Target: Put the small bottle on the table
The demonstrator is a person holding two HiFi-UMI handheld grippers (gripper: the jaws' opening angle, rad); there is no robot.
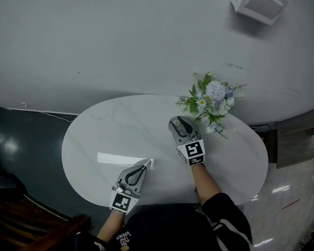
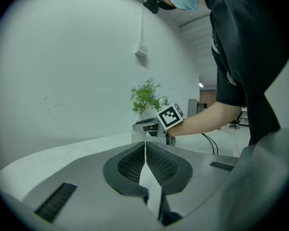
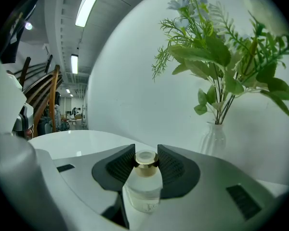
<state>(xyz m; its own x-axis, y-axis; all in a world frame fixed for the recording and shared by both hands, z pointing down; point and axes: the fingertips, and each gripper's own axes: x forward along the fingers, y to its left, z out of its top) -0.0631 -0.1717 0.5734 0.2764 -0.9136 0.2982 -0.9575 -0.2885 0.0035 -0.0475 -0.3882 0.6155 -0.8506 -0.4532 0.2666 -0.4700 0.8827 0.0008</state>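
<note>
Placement is the step in hand. The right hand-held gripper point(image 1: 177, 122) hangs low over the white oval worktop point(image 1: 107, 122), just beside the vase of flowers point(image 1: 212, 101), and its jaws are clamped on the small bottle point(image 3: 143, 186). In the right gripper view the ribbed pads press on either side of the gold cap, with the clear body hanging below them. Whether the base touches the worktop no view settles (the head view hides the bottle under the gripper).

The left hand-held gripper point(image 1: 145, 164) has its jaws pressed together on nothing. Its tip lies at the end of a flat white strip point(image 1: 120, 158) on the near side of the worktop, well apart from the right one.

The next move, as I judge it, calls for easing the bottle down until it stands flat. The jaws should then part gently and draw back level, so the cap is not dragged and the bottle does not tip toward the vase.
</note>
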